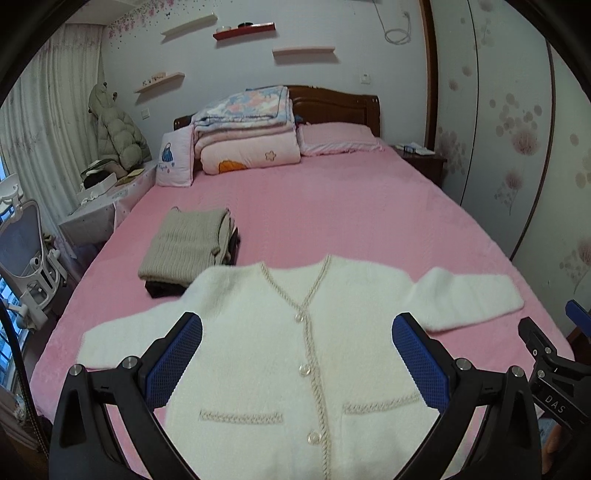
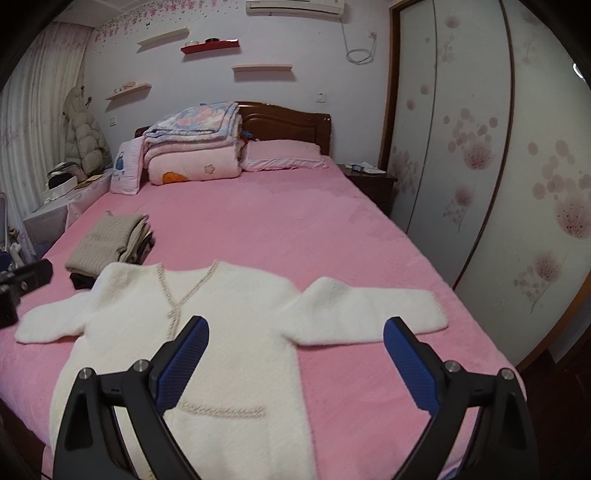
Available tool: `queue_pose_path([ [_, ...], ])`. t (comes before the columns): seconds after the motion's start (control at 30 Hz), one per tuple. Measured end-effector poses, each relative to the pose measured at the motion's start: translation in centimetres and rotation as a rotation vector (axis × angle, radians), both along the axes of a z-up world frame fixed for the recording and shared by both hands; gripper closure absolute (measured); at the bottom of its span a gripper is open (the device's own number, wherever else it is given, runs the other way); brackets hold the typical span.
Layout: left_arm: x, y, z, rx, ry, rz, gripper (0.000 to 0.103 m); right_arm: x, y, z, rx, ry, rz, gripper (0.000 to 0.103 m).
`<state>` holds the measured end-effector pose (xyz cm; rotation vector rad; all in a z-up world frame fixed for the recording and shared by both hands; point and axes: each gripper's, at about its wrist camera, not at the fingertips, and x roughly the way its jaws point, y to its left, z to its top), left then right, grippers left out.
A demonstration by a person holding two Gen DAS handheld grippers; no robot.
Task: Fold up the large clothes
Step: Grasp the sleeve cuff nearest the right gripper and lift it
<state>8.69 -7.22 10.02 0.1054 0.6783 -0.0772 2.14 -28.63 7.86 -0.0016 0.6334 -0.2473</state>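
White cardigan (image 1: 295, 369) is laid flat, buttoned, on the bed (image 1: 332, 221); folding not yet begun. Left gripper (image 1: 297, 354) and right gripper (image 2: 295, 354) are held wide, empty. A sleeve grasp is judged next.

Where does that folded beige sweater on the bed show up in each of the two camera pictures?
Left wrist view: the folded beige sweater lies left of centre, just behind the white cardigan's left shoulder.
Right wrist view: the sweater sits further left, at mid-height.
Shared landmark: the red wall shelf.
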Motion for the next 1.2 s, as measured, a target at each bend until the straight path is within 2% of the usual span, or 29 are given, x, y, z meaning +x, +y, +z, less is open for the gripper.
queue_pose_path([
  [0.23, 3.4, -2.3, 1.8, 0.003, -0.052, 0.009, 0.001, 1.6, -3.9, 1.8, -0.079, -0.050, -0.081, 0.007],
  [0.37, 6.2, -4.4, 0.9, -0.011, -0.032, 0.002, 0.001, 3.9, -7.0, 1.0, -0.100, -0.025, -0.129, 0.007],
  [0.57, 10.6, -9.2, -3.3, -0.037, 0.028, -0.055, 0.001, 8.2, -15.3, -3.8, -0.067, 0.087, -0.268, 0.007],
  [0.73, 12.9, -13.7, -8.0, -0.028, 0.046, -0.090, 0.001, 9.8, -21.4, -8.8, 0.001, 0.157, -0.344, 0.007],
  [0.83, 13.0, -15.4, -10.6, -0.036, 0.034, -0.082, 0.001, 10.5, -25.4, -12.0, 0.085, 0.207, -0.382, 0.007],
  [0.97, 13.1, -17.1, -13.8, -0.040, 0.040, -0.096, 0.001, 10.6, -31.3, -16.8, 0.314, 0.241, -0.435, 0.008],
  [1.03, 13.4, -17.9, -15.1, -0.050, 0.051, -0.090, 0.001, 10.5, -33.9, -19.4, 0.440, 0.251, -0.478, 0.018],
  [1.07, 13.6, -18.1, -15.5, -0.060, 0.053, -0.089, 0.001, 10.6, -35.1, -21.0, 0.493, 0.270, -0.512, 0.019],
  [1.2, 15.0, -19.4, -17.5, -0.062, 0.108, -0.104, 0.001, 11.2, -37.2, -24.8, 0.612, 0.289, -0.558, 0.025],
])
